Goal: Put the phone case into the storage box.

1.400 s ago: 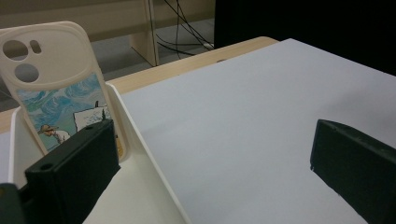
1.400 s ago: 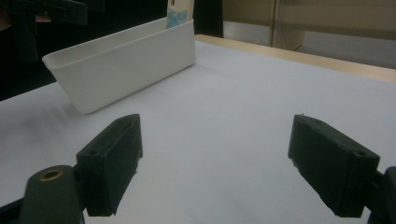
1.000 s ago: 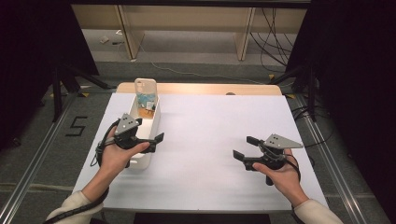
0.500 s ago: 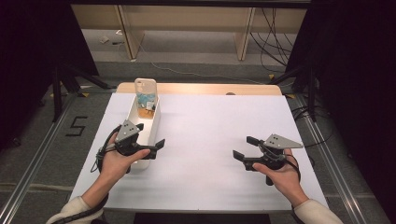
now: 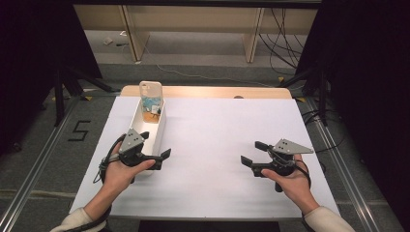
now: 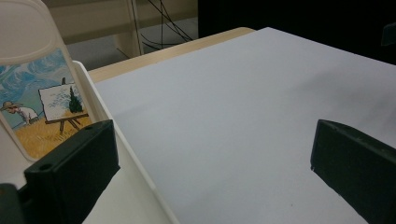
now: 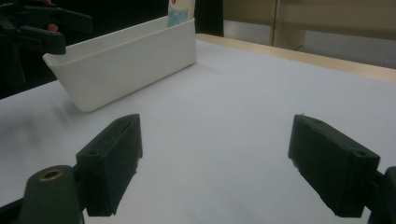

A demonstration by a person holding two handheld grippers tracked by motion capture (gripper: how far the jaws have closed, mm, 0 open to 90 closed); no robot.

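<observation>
While the white table (image 5: 217, 145) carries a long white bin (image 5: 151, 126) at its left side, we see a phone case (image 5: 151, 96) with a painted picture standing upright in the bin's far end. Left gripper (image 5: 155, 150) sits over the bin's near end, jaws apart, nothing between; the case is just beyond it. Right gripper (image 5: 253, 153) is well apart at the right, jaws wide, empty

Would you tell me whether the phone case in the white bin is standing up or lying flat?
Standing up: the phone case leans against the far end of the white bin, its top rising above the rim.
</observation>
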